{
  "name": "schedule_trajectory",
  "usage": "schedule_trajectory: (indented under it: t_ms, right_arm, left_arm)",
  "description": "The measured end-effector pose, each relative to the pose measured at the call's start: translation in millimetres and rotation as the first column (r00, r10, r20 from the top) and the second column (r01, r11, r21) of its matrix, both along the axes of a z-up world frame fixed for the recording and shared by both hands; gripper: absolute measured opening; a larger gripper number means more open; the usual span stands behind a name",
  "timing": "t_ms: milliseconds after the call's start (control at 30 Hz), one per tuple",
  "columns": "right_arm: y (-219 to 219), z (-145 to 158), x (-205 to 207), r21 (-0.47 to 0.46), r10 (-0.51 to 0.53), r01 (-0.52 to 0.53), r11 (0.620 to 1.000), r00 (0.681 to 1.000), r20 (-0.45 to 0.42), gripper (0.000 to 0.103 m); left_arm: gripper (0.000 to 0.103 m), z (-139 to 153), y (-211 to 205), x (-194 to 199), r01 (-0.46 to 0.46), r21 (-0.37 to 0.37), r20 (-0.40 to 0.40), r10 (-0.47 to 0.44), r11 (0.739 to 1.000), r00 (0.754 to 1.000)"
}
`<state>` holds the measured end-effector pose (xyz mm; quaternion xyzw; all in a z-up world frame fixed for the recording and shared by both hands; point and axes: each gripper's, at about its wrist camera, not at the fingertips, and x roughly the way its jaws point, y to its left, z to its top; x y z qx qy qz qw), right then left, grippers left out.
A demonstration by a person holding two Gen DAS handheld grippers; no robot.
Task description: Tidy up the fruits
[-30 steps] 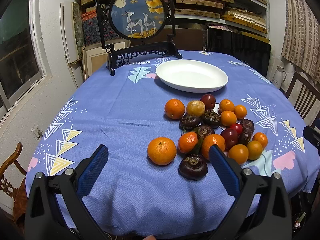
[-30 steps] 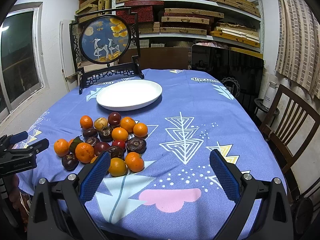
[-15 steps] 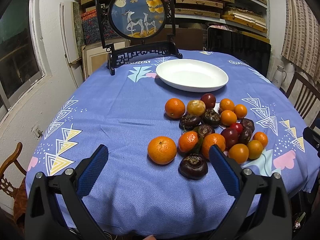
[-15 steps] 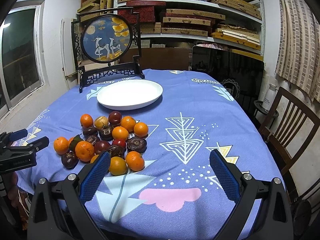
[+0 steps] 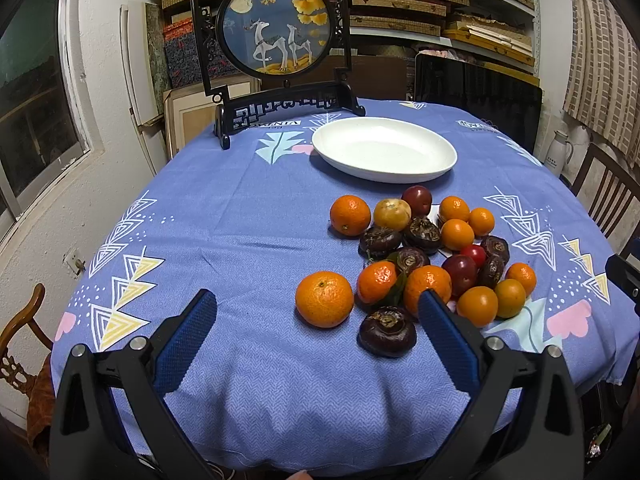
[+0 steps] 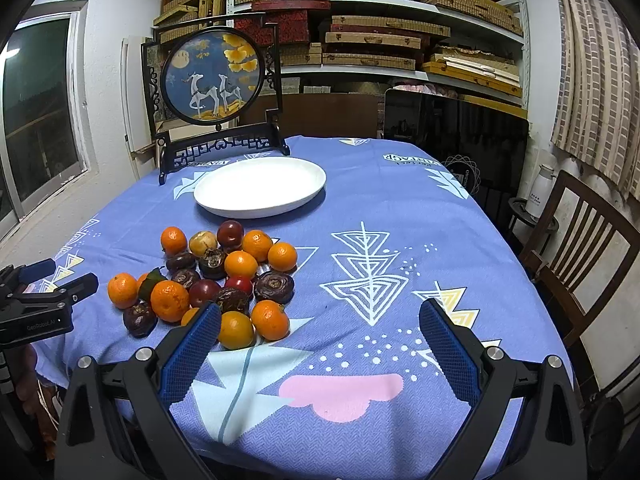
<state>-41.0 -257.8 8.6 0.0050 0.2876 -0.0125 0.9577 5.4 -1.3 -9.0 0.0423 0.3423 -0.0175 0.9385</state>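
Left gripper (image 5: 318,310), jaws wide and empty, hovers nearer the fruit pile, the nearest tangerine (image 5: 324,299) just ahead between its fingers, the empty white plate (image 5: 384,155) well beyond.

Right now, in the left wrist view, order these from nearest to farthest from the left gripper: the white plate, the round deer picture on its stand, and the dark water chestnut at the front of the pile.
1. Dark water chestnut, just ahead, toward the right jaw of the left gripper.
2. White plate, mid-table beyond the fruit pile.
3. Deer picture, at the table's far edge.
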Motion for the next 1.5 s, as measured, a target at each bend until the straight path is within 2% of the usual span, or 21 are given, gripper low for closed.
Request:
schedule_trajectory:
  t_ms: [333,467,567,667,933,1000,1133,1200,1300,1367,1433,1500]
  right_arm:
    - [-0.3,-0.3,0.1,0.001,0.0,0.0,1.0,1.0,-0.002,0.099]
    - [0.2,-1.4,-0.3,0.001,0.0,0.0,1.0,1.0,-0.002,0.099]
    - [0.0,-2.4,0.7,0.006,0.0,0.0,1.0,1.0,-0.008,0.099]
    - [1.6,-5.6,2.0,0.01,0.006,-0.006,1.0,1.0,-0.02,0.099]
    - [0.6,-10.2,5.2,0.012,0.0,0.0,1.0,0.999,-0.035,0.099]
    - [-1.3,-12.6,8.4,0.012,-0.001,0.002,1.0,0.999,-0.044,0.099]
    - [-4.1,-17.1,15.2,0.019,0.011,-0.01,1.0,0.998,-0.067,0.099]
    - [-4.8,-24.3,21.9,0.021,0.028,-0.026,0.999,0.995,-0.097,0.099]
    - [-3.7,-39.3,36.1,0.022,0.057,-0.054,0.998,0.986,-0.157,0.099]
    - [-0.1,-52.2,47.8,0.038,0.101,-0.095,0.995,0.974,-0.202,0.092]
    - [4.6,-59.8,57.8,0.044,0.127,-0.12,0.992,0.967,-0.221,0.078]
    - [5.2,-63.6,67.3,0.077,0.142,-0.128,0.989,0.964,-0.225,0.072]
  left_arm:
    - [0.099,-3.8,6.2,0.3,-0.006,-0.001,-0.013,0.006,1.0,1.0]
    - [0.099,-14.4,10.1,3.7,0.026,-0.014,-0.056,-0.027,1.0,0.998]
    - [0.099,-23.3,15.4,7.6,0.017,-0.027,-0.078,-0.019,0.999,0.997]
    - [0.099,-27.8,23.7,15.7,0.01,-0.065,-0.08,-0.015,0.998,0.997]
    - [0.098,-51.6,29.7,50.7,0.004,-0.063,-0.123,-0.012,0.998,0.992]
    - [0.086,-58.9,28.9,57.0,0.015,-0.061,-0.137,-0.023,0.998,0.99]
    - [0.046,-65.3,23.6,62.7,0.105,-0.138,-0.155,-0.126,0.985,0.98]
    - [0.045,-63.1,19.8,60.5,0.113,-0.116,-0.145,-0.129,0.987,0.981]
    - [0.045,-56.5,22.8,53.3,0.118,-0.151,-0.123,-0.138,0.981,0.983]
    - [0.045,-48.5,25.1,47.0,0.12,-0.158,-0.098,-0.136,0.98,0.986]
    - [0.045,-43.8,25.8,43.8,0.123,-0.156,-0.087,-0.137,0.98,0.987]
    - [0.045,-41.5,23.6,40.0,0.131,-0.15,-0.082,-0.144,0.98,0.986]
